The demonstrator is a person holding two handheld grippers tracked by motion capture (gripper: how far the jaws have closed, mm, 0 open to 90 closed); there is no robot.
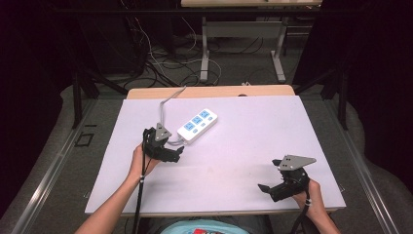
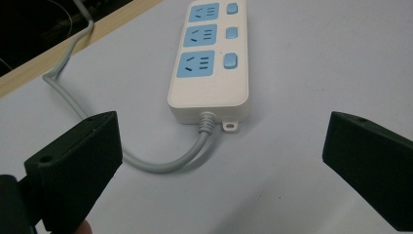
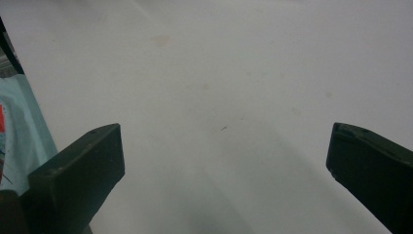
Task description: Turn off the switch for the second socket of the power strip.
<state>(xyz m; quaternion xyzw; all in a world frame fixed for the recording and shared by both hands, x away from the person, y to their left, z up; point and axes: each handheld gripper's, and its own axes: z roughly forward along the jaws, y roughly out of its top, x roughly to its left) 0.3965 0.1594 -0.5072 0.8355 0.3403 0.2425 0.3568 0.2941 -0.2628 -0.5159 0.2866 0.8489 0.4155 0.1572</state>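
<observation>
Near left gripper, jaws spread wide: white power strip, grey cord looped just ahead; risk of snagging cord, dragging strip askew; right gripper likewise spread, idle.

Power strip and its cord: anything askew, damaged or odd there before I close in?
Nothing damaged. The power strip lies flat but diagonal to the table edges, and its grey cord loops back on itself, then runs off the far edge. The left gripper is open in front of it; the right gripper is open, apart.
</observation>
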